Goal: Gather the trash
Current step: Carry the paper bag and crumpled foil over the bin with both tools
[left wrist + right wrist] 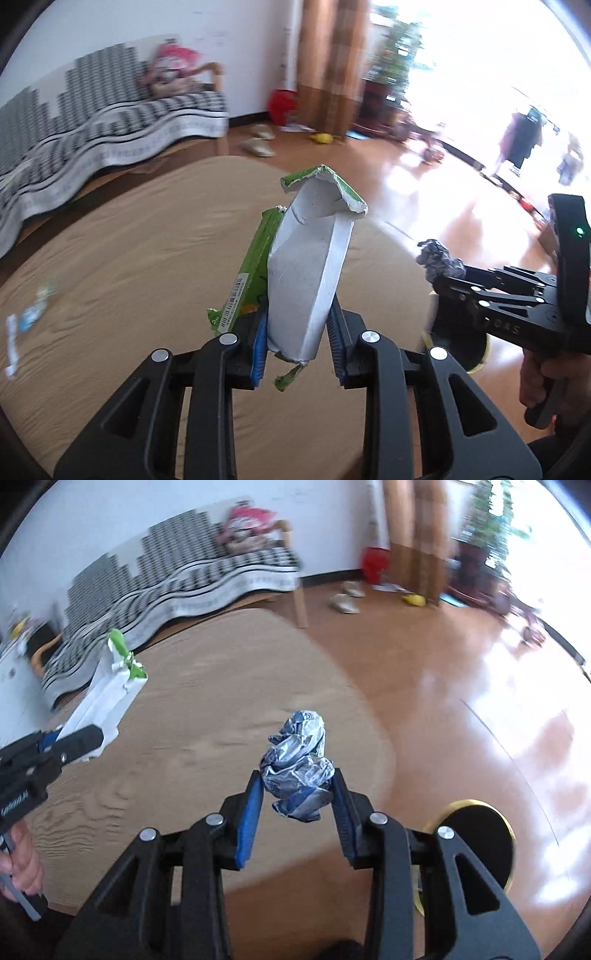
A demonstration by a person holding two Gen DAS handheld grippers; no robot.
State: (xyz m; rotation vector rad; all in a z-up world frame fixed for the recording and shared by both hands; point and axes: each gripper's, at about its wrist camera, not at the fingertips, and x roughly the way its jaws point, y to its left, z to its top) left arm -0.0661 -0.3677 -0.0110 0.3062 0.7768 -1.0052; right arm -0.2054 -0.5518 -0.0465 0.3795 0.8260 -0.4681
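Observation:
My left gripper (297, 314) is shut on a torn green and white carton (306, 266), held upright above the round wooden table (129, 258). It also shows at the left of the right wrist view (110, 690). My right gripper (297, 779) is shut on a crumpled silver and blue foil wrapper (299, 764), held over the table's right edge. That wrapper shows at the right of the left wrist view (439, 258). Loose wrappers (33, 314) lie on the table at the far left.
A black bin with a yellow rim (476, 845) stands on the floor below the right gripper. A sofa with a black and white cover (92, 118) runs behind the table. A red bag (282, 105), slippers (258, 142) and plants (395, 55) lie beyond.

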